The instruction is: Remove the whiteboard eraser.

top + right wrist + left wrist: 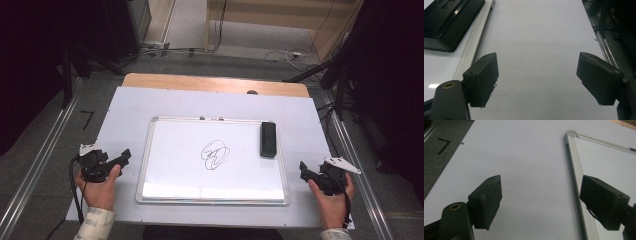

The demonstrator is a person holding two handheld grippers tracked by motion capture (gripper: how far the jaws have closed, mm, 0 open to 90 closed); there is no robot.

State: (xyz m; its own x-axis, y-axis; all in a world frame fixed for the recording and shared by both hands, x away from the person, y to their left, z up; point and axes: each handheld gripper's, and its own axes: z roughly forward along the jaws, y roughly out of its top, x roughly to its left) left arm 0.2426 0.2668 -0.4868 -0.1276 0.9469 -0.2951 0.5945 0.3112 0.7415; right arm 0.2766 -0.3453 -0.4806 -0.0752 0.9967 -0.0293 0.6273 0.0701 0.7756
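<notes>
**Two empty grippers, one eraser to fetch**

Two grippers sit at the sides of the whiteboard (212,160), neither holding anything. The left gripper (125,156) has its jaws spread wide over the white mat (125,107), one jaw hanging above the board's left frame. The right gripper (303,170) is likewise spread, empty, just off the board's right frame. The work at hand looks like wiping the scribble (215,155) near the board's middle, and the eraser (268,139) for that lies flat on the board by its right edge, near the right gripper and apart from it.

Risks, as I judge them: the eraser is low and flat, so jaws coming down off-centre could push it along the slick surface rather than pinch it. A jaw could also catch the raised frame (474,42) on the way in and shift the whole board. A weak pinch may let the eraser twist during the wipe, smearing ink.
</notes>
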